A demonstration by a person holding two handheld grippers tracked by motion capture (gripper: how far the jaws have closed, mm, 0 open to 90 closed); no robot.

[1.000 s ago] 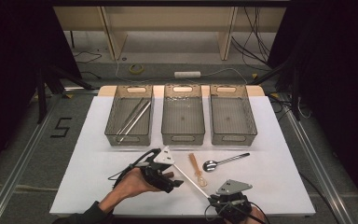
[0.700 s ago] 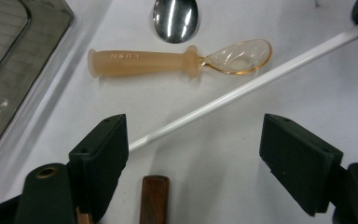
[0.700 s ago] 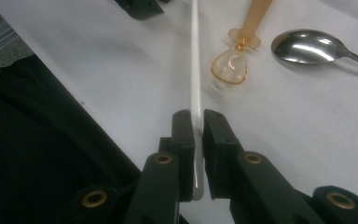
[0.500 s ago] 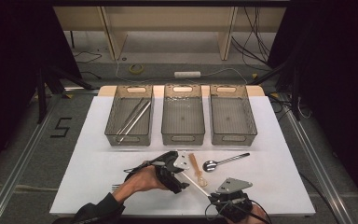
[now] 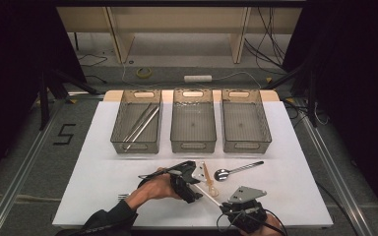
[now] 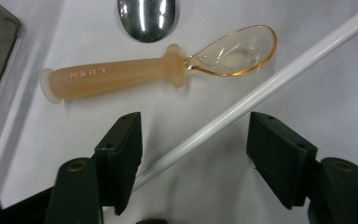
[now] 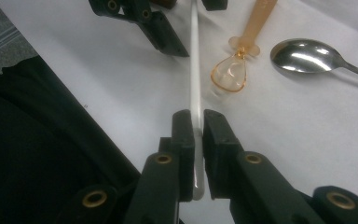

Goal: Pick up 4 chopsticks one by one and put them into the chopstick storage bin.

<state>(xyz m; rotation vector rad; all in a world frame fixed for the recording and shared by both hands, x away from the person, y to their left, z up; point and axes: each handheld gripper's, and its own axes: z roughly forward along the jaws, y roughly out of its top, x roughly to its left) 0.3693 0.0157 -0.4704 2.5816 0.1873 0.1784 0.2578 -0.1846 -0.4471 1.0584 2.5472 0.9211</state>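
Right gripper view: right gripper [image 7: 196, 122] clamps white stick [image 7: 195, 70].

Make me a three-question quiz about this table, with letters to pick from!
1. Where do the long metal rods lie?
A. the left grey mesh bin
B. the middle bin
C. on the white table

2. How many grey mesh bins stand in a row?
A. two
B. three
C. five

3. What is the right gripper doing?
A. hanging open
B. clamping the thin white stick
C. clamping the shiny metal spoon

Answers:
1 A: the high view shows the rods slanted inside the left bin.
2 B: three bins stand side by side.
3 B: the right gripper view shows its black jaws pressed on the white stick; the spoon lies apart on the table.
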